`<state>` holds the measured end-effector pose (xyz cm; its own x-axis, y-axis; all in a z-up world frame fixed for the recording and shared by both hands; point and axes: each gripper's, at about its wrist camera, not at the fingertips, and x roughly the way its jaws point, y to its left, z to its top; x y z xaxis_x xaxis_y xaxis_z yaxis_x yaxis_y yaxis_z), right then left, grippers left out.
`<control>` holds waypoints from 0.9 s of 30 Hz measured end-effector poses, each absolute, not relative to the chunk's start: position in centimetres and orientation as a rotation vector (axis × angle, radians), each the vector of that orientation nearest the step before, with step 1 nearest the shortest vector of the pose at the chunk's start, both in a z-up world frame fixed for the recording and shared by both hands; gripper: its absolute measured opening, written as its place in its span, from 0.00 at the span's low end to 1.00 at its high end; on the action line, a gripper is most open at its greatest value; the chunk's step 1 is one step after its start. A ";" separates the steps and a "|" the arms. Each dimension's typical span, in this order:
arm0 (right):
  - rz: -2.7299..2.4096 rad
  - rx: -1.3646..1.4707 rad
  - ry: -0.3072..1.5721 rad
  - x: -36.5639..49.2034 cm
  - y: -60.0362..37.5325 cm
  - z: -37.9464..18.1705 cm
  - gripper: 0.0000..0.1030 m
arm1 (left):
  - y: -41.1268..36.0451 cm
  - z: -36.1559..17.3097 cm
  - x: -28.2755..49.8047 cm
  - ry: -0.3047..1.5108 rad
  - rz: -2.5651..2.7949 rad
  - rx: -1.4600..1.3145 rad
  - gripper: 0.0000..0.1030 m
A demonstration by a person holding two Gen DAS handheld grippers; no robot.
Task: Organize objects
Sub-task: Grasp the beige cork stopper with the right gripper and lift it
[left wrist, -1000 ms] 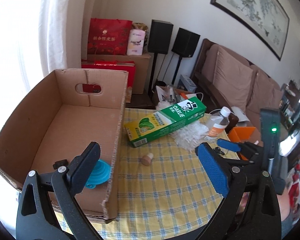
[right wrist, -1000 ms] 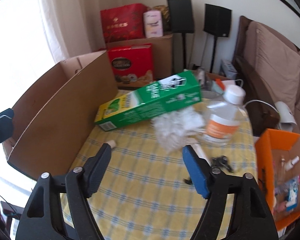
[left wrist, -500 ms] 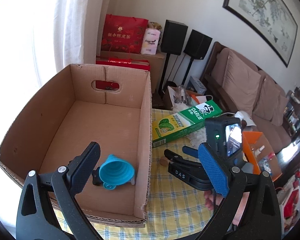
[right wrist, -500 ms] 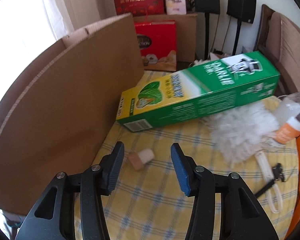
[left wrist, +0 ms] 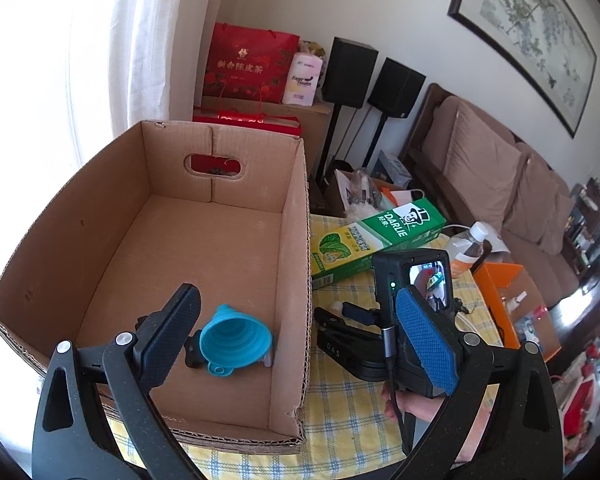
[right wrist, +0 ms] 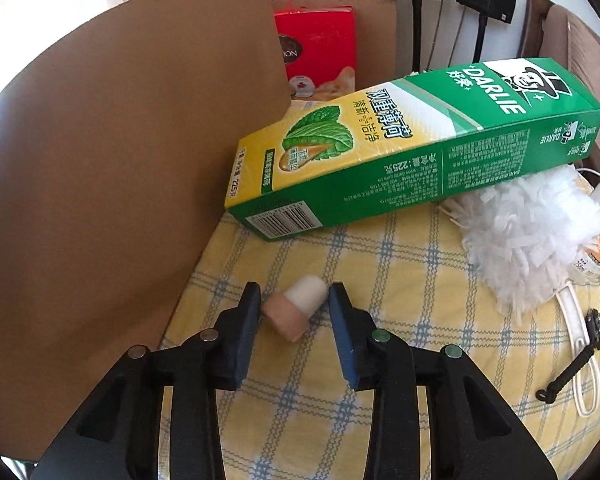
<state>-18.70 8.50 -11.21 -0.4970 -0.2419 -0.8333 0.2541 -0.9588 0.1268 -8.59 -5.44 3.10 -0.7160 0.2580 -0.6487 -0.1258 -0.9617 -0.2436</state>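
Note:
A small cork stopper with a white cap (right wrist: 294, 307) lies on the yellow checked tablecloth (right wrist: 320, 412). My right gripper (right wrist: 294, 304) is low over it, open, a finger on each side, the left finger close to the cork. It also shows in the left wrist view (left wrist: 350, 312). My left gripper (left wrist: 296, 328) is open and empty above the near end of the cardboard box (left wrist: 292, 240). A blue silicone funnel (left wrist: 236, 336) and a small black object (left wrist: 192, 354) lie inside the box.
A green and yellow Darlie toothpaste carton (right wrist: 404, 148) lies beyond the cork, resting on a white duster (right wrist: 528, 224). A bottle with an orange label (left wrist: 466, 246), a black strap (right wrist: 572, 364) and an orange box (left wrist: 512, 304) are to the right. The box wall (right wrist: 112, 168) stands left.
My right gripper has come down and forward and narrowed around the cork. My left gripper has drawn back a little over the box.

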 end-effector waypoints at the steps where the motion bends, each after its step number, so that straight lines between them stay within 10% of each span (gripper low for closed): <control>1: -2.492 1.386 0.009 -18.7 8.6 -11.2 0.33 | -5.4 3.1 -8.6 -0.270 2.714 -1.069 0.95; 27: -2.702 1.207 -0.050 -11.5 22.1 -1.2 0.33 | 4.8 2.9 -7.2 -0.161 2.547 -1.034 0.95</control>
